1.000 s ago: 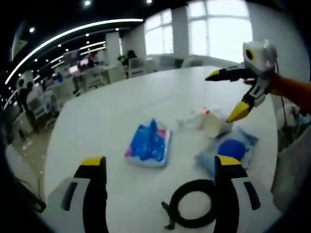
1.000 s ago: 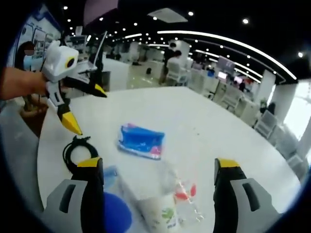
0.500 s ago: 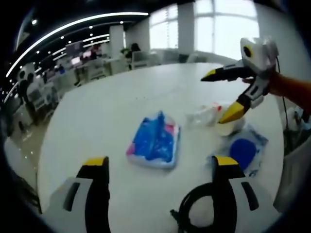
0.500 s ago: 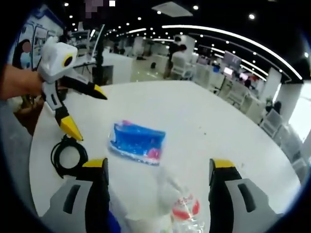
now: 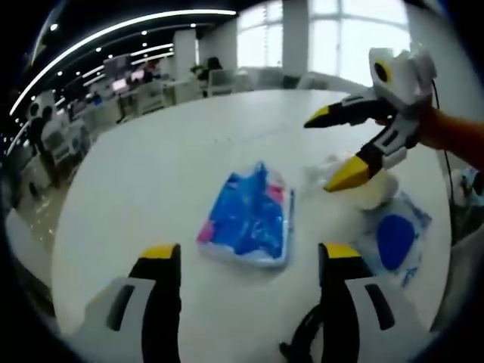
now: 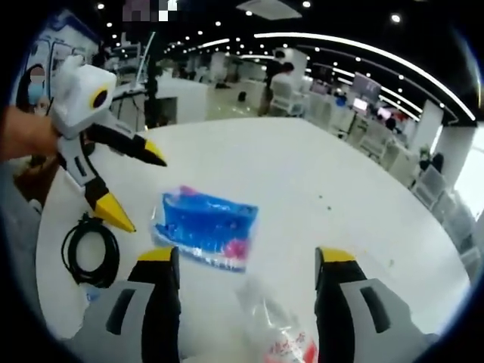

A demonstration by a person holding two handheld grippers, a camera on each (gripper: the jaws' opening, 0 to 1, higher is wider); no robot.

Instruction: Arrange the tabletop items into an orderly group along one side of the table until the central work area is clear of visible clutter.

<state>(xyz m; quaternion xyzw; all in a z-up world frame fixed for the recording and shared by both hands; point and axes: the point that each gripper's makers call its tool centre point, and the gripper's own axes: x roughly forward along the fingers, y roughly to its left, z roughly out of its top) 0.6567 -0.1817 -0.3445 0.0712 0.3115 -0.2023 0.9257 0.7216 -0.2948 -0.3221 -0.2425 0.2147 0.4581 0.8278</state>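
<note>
Your left claw (image 5: 246, 265) hangs with its jaws apart and empty, lined up on the blue packet (image 5: 247, 215) that lies mid-tabletop (image 5: 151, 174), likely because it is the most central clutter. Your right claw (image 6: 246, 265), also spread and gripping nothing, hovers above the clear plastic bag (image 6: 276, 329) beside the white cup (image 5: 374, 189) (the blue pouch (image 5: 395, 240) lies just beside). The black cable (image 6: 91, 253) sits near the edge.
</note>
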